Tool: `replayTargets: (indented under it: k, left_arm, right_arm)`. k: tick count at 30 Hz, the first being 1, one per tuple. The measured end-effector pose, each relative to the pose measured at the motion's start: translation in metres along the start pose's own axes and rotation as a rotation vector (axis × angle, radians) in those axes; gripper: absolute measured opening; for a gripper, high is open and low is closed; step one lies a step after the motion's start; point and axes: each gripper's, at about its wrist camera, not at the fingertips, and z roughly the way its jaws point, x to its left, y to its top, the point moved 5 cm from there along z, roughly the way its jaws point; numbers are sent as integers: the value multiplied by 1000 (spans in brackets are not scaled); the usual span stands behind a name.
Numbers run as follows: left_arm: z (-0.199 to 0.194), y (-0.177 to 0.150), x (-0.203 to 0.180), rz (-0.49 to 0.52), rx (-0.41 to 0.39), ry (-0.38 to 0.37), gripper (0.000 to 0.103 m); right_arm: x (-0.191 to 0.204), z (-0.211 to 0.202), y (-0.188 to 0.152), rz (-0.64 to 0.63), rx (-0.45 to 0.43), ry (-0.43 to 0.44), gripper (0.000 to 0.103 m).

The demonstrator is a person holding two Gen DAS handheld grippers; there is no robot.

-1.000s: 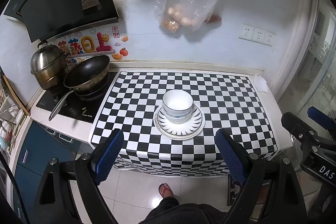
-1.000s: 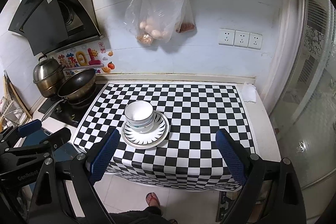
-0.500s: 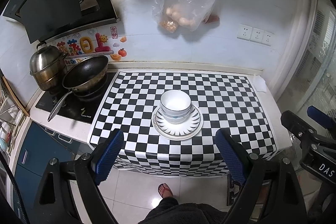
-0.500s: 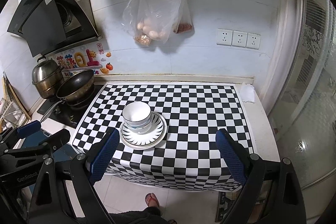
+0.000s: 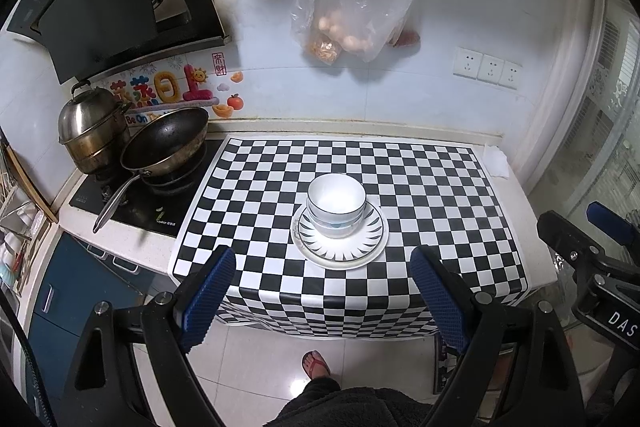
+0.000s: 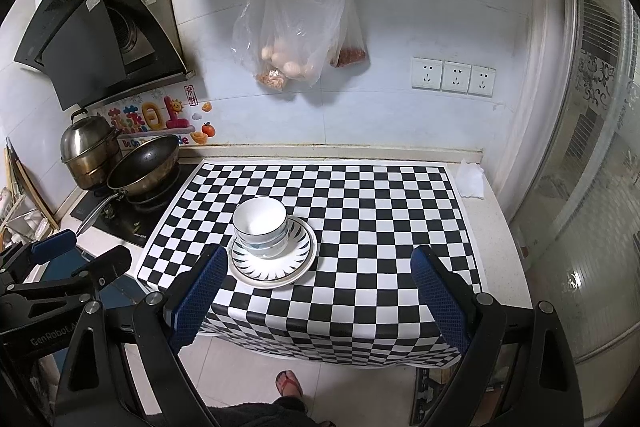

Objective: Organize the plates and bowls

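Observation:
White bowls are stacked on a white plate with a black ray pattern, on the black-and-white checkered counter mat. The bowls and plate also show in the right wrist view. My left gripper is open and empty, held back from the counter's front edge, in front of the stack. My right gripper is open and empty, also off the counter, with the stack near its left finger. Each gripper shows at the edge of the other's view.
A frying pan and a steel pot sit on the hob at the left. Plastic bags of food hang on the back wall. A crumpled tissue lies at the counter's far right. The person's sandalled foot is on the floor below.
Both grippers have drawn slightly back and shifted; the stack sits a little differently in each view. The bowls and plate have not moved on the mat.

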Motion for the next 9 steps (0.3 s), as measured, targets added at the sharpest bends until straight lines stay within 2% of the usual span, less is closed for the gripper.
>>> replayTargets:
  k: [9]
  left_arm:
    - [1,2,-1,4,0,1,89]
  right_arm:
    - [1,0,0,-5,-1,3,95]
